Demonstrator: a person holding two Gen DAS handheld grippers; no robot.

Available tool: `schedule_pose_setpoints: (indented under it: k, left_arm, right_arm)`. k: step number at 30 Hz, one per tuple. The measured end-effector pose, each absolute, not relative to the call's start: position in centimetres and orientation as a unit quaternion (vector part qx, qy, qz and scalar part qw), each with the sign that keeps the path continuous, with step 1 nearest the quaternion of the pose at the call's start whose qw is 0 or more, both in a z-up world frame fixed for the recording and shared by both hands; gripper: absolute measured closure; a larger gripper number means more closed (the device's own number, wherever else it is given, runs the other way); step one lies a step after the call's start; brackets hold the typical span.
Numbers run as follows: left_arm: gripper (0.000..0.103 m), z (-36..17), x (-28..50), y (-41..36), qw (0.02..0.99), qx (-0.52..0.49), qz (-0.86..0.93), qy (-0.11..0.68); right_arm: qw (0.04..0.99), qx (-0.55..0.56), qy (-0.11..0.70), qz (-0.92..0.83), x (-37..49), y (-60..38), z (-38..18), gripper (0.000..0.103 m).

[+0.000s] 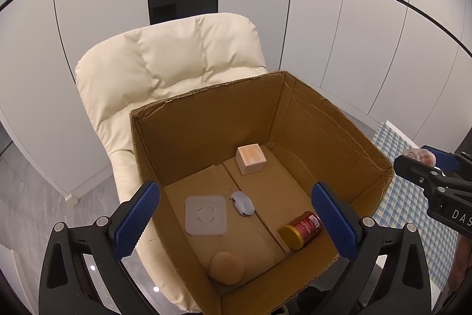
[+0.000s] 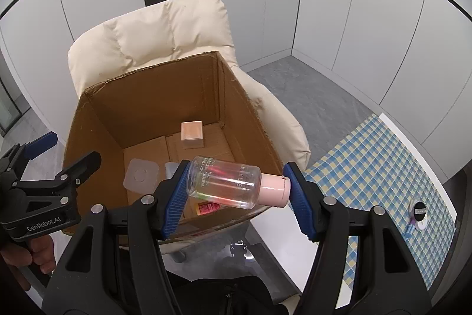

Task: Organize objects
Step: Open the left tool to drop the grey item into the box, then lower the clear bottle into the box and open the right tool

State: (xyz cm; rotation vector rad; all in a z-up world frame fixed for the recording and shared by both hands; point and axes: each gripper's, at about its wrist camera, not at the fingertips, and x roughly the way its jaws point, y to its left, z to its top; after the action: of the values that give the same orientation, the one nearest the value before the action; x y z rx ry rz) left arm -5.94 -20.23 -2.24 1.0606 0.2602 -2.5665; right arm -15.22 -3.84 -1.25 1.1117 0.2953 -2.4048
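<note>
An open cardboard box point(image 1: 206, 92) point(image 2: 147, 73) sits on a cream chair. Inside lie a wooden cube point(image 1: 250, 158) point(image 2: 191, 133), a white square lid point(image 1: 206, 214) point(image 2: 141, 174), a small grey-blue piece point(image 1: 242, 202), a red jar with a yellow cap point(image 1: 302, 229) on its side, and a brown round thing point(image 1: 227, 267). My left gripper point(image 1: 234, 189) point(image 2: 66, 151) hangs open above the box with nothing between its fingers. My right gripper point(image 2: 237, 167) point(image 1: 427, 164) is shut on a clear bottle with a pink cap point(image 2: 227, 182), held sideways over the box's near right edge.
The cream padded chair point(image 1: 165, 58) stands against white wall panels. To the right is a table with a blue checked cloth point(image 2: 368, 167), and a small round object point(image 2: 419, 213) lies on it. A hand point(image 2: 32, 253) holds the left gripper's handle.
</note>
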Motion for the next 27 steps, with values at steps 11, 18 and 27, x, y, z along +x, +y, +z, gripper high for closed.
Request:
schedule_pose_setpoints:
  k: [11,18,27]
  left_arm:
    - [0.000,-2.4,-4.6,-22.0,0.190,0.375,-0.902,0.101]
    - [0.000,-2.5,-3.7,-23.2,0.197,0.377,-0.898,0.109]
    - [0.000,-2.6,-2.8,-24.7,0.210,0.378,-0.894,0.119]
  right_arm:
    - [0.252,0.403,0.116,-0.872,-14.9,-6.3,-1.4,0.037]
    - [0.264,0.402,0.120,-0.868,-14.5,-7.9,-1.5,0.037]
    - [0.278,0.402,0.129,-0.863,-14.1,-9.8,-1.6,0.037]
